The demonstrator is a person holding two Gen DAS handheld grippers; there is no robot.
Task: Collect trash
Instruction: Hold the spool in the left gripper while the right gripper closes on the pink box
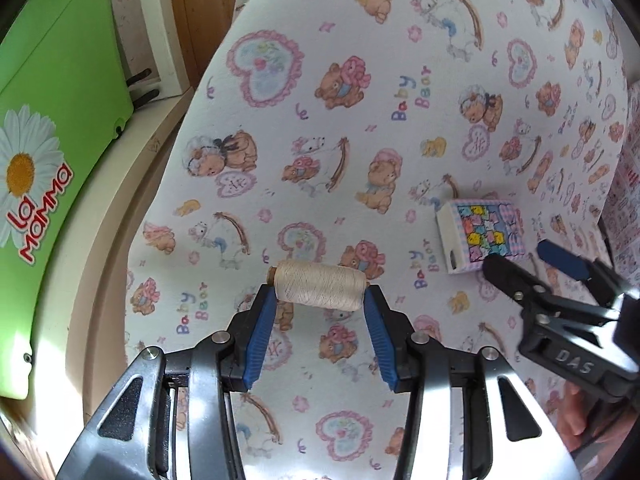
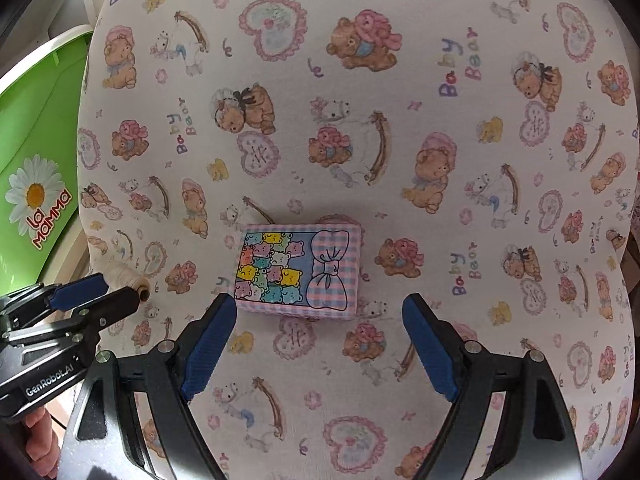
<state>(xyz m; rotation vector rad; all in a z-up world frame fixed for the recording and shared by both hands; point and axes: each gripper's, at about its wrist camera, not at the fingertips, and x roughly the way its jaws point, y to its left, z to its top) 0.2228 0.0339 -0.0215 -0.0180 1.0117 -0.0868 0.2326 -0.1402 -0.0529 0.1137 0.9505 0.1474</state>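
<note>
We see a white cloth printed with teddy bears, frilly hearts, rocking horses and "Baby Bear" lettering, covering the rounded work surface edge to edge. Left of it stands a bright green plastic bin with a white daisy and red "La Mamma" lettering on its side; the bin also shows at the left in the right wrist view. Between bin and cloth runs a beige ledge. Behind it sits a white frame beside brown wood.

Teddy-bear print cloth over a surface, green bin, perhaps wooden wall
</note>
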